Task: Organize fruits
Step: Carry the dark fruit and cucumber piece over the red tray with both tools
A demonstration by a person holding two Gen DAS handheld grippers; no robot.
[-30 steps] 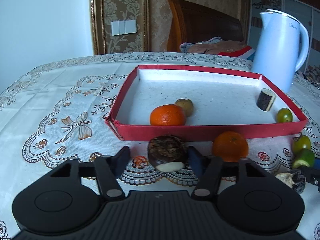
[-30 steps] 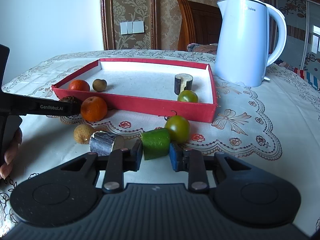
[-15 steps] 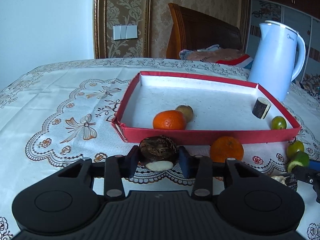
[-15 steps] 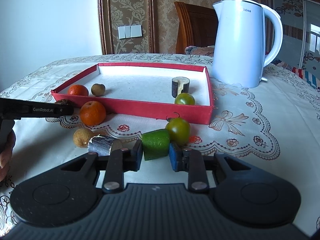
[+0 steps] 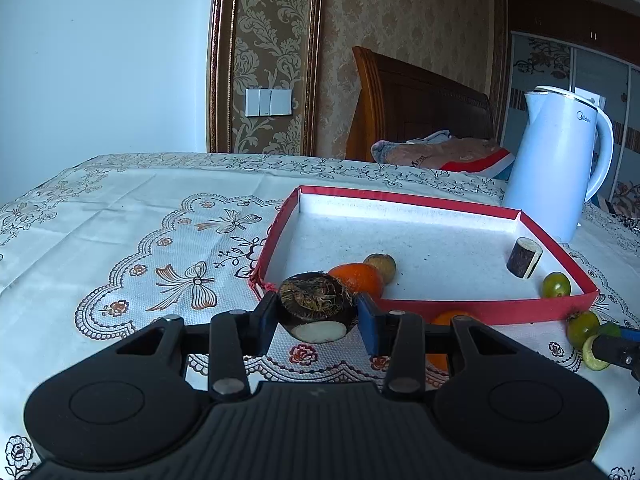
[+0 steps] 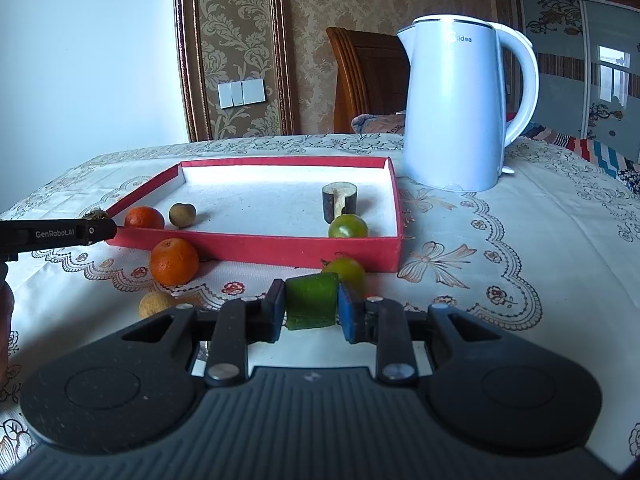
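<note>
Tools (image 5: 318, 320) gripping fruit — lace tablecloth (image 5: 120, 220), bedroom

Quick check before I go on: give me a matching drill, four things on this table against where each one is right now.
Things:
1. dark bulb
2. green chunk
3. bark cylinder
4. kettle

Places:
A. standing in the red tray
B. between the right gripper's jaws
C. on the cloth behind the tray
D. between the left gripper's jaws

Pairs: 1-D, 2-B, 3-A, 4-C
</note>
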